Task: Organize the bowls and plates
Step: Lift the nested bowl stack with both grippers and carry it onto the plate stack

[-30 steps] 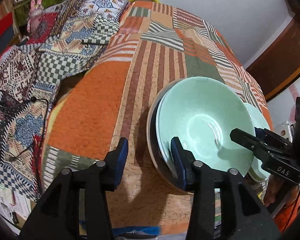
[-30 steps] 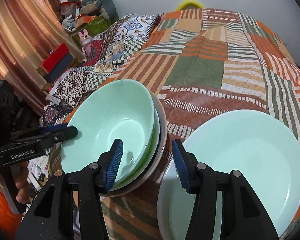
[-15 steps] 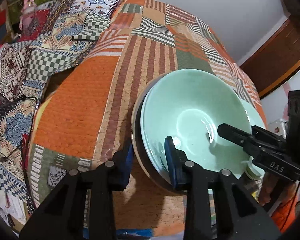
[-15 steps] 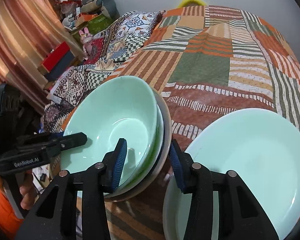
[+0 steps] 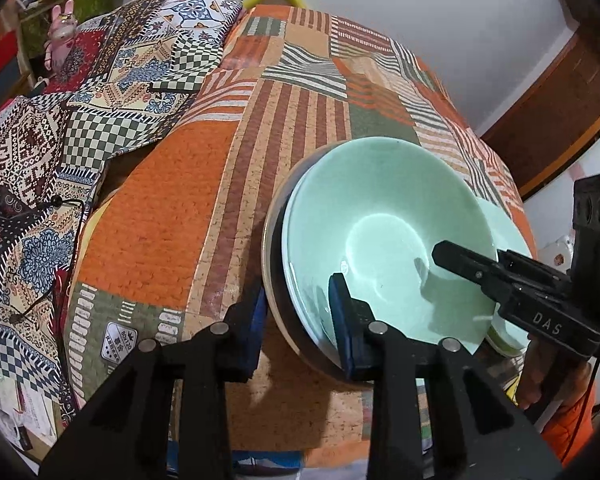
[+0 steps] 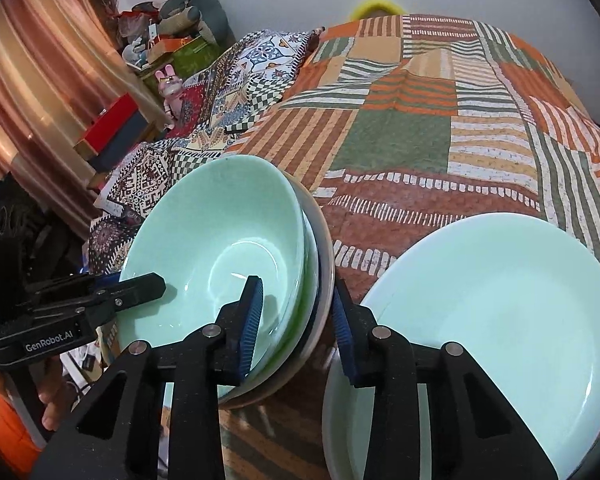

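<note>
Bowl stack [image 5: 380,216] rim, both hand-held grippers closing on it

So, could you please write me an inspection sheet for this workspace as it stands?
Surface: patchwork cloth, striped orange, green and brown.
Job's things: mint bowls nested on the left; mint plate on the right, apart from them.
Clutter: second patterned cloth bunched at the far left.
Grippers: left gripper and right gripper each straddle an opposite rim of the bowl stack; jaws have just been closing, contact unclear.
Cables: thin black cord on the second cloth.
Surroundings: white wall, curtain, toy rabbit, boxes.
</note>
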The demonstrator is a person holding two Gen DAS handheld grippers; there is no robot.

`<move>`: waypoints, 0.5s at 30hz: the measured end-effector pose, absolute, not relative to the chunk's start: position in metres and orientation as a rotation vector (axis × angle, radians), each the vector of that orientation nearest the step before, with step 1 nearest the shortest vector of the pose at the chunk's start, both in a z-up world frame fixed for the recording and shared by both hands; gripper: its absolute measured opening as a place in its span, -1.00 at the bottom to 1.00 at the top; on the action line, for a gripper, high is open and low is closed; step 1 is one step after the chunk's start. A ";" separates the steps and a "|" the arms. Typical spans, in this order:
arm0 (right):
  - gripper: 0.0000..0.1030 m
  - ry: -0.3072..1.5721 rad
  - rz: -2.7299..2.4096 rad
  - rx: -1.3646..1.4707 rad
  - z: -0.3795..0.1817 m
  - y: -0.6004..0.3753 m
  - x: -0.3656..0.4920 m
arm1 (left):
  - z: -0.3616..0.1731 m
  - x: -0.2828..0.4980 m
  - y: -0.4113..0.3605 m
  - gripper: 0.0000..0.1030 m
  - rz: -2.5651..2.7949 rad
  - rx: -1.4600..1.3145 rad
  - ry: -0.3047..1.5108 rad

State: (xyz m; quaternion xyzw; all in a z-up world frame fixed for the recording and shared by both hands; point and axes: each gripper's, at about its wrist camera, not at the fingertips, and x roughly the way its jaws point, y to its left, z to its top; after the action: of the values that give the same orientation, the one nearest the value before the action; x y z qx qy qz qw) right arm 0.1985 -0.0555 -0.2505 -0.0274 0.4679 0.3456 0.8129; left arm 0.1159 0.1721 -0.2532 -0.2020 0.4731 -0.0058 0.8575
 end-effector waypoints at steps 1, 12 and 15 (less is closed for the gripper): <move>-0.40 0.998 0.740 -0.056 -0.250 -0.055 0.198 | -0.252 0.115 0.173 -0.41 -0.010 -0.427 0.991; -0.41 0.946 0.759 -0.026 -0.231 -0.059 0.191 | -0.225 0.108 0.171 -0.41 0.004 -0.414 0.932; -0.42 0.919 0.758 -0.018 -0.221 -0.064 0.189 | -0.213 0.106 0.165 -0.41 -0.005 -0.400 0.911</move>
State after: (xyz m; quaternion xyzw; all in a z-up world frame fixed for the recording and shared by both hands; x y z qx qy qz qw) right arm 0.1892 -0.0644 -0.2206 -0.0082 0.4329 0.3571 0.8276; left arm 0.1060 0.1651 -0.2128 -0.1921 0.4371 -0.0022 0.8787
